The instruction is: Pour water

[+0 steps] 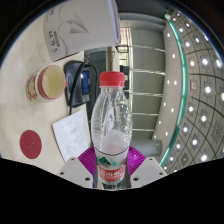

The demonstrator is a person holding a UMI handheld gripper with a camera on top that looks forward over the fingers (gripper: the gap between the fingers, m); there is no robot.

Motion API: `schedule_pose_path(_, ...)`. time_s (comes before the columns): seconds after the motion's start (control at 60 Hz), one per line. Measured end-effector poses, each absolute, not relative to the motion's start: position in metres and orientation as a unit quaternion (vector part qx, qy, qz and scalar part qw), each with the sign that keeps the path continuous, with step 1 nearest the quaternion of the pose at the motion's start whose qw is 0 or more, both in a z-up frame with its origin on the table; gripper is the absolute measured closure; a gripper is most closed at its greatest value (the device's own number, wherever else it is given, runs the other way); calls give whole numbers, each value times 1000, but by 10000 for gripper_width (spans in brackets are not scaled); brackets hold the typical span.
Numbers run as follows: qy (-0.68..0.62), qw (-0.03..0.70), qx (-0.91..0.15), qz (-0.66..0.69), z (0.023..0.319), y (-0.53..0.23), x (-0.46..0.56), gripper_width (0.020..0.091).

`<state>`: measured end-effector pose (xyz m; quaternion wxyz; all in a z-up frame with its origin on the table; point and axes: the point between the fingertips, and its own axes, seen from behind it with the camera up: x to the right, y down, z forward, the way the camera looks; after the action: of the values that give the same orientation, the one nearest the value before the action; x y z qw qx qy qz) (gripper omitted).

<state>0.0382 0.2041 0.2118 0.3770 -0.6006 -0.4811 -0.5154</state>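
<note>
fingers (93, 166) clamped on water bottle (110, 120), held upright between pads, gripper (110, 172) low on label. red cap (111, 80) on. cup (47, 82) beyond, left, on table (30, 115). judged early: uncapping, tilting, pouring all left.

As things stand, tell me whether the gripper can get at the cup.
Probably not to grasp: the gripper is shut on the water bottle, so its fingers are occupied. The cup stands apart, beyond them.
</note>
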Motion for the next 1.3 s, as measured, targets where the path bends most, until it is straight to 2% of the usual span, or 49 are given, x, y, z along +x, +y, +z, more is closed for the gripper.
schedule_pose_path(0.183,-403,445,-696,-393,217,180,47,732)
schedule_pose_path(0.317,-302,503,-769,-253,207,164,45,730)
schedule_pose_path(0.467,-191,550,-809,-84,174,152,30,732)
schedule_pose_path(0.617,-132,560,-818,19,140,146,17,733)
schedule_pose_path(0.933,-93,550,-825,92,61,142,4,731)
schedule_pose_path(1.033,-91,573,-808,100,63,140,3,721)
schedule_pose_path(1.1,-97,578,-804,98,64,139,4,696)
schedule_pose_path(1.233,-99,568,-812,89,59,138,5,544)
schedule_pose_path(1.267,-94,554,-822,93,55,134,4,449)
schedule_pose_path(1.3,-85,541,-831,95,51,130,5,311)
